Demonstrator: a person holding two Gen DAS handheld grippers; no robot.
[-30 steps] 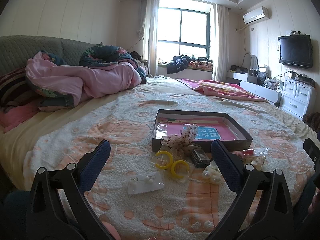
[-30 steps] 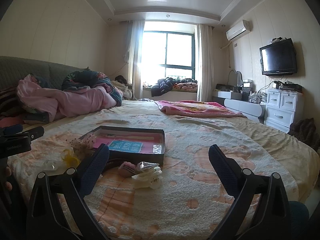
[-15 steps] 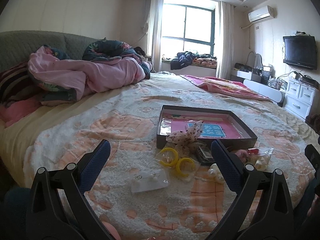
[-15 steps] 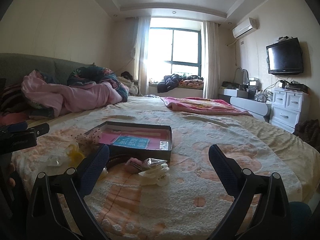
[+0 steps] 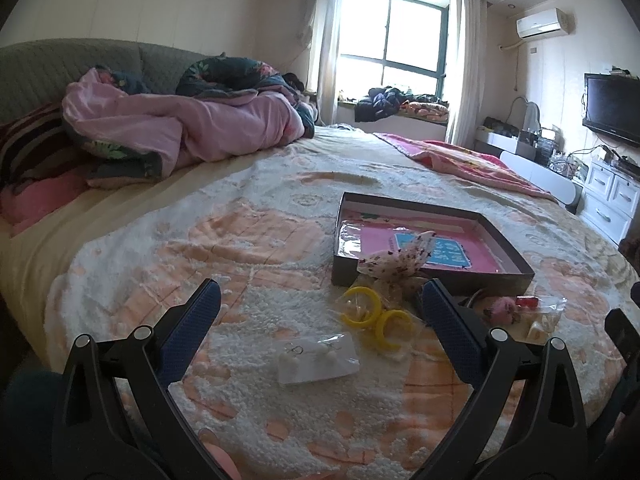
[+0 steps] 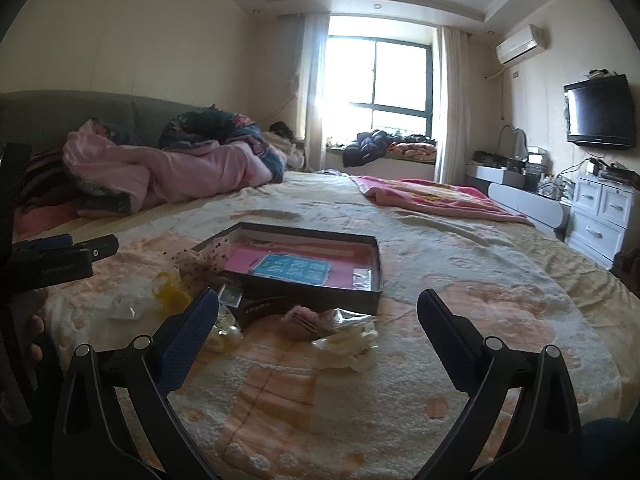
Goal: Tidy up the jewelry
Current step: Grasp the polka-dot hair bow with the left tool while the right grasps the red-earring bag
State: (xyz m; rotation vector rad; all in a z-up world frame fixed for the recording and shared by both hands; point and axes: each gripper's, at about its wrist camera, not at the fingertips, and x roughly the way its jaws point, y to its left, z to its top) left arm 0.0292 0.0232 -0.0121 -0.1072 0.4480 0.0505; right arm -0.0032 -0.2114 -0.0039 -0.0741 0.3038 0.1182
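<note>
A dark shallow box with a pink lining lies on the bed; it also shows in the right wrist view. In front of it lie yellow hoop earrings in a clear bag, a bag of white pearl earrings, a spotted fabric bow leaning on the box edge, and a pink fluffy piece. My left gripper is open above the pearl earrings bag. My right gripper is open above a pink clip and a white bagged piece.
The bed is covered by a cream and orange blanket. A crumpled pink duvet lies at the head end on the left. A pink blanket lies at the far side. White drawers and a television stand at the right wall.
Both grippers have moved forward and slightly lower toward the jewelry. The left view has shifted so that the pearl earrings bag lies between its fingers. Both stay open.
</note>
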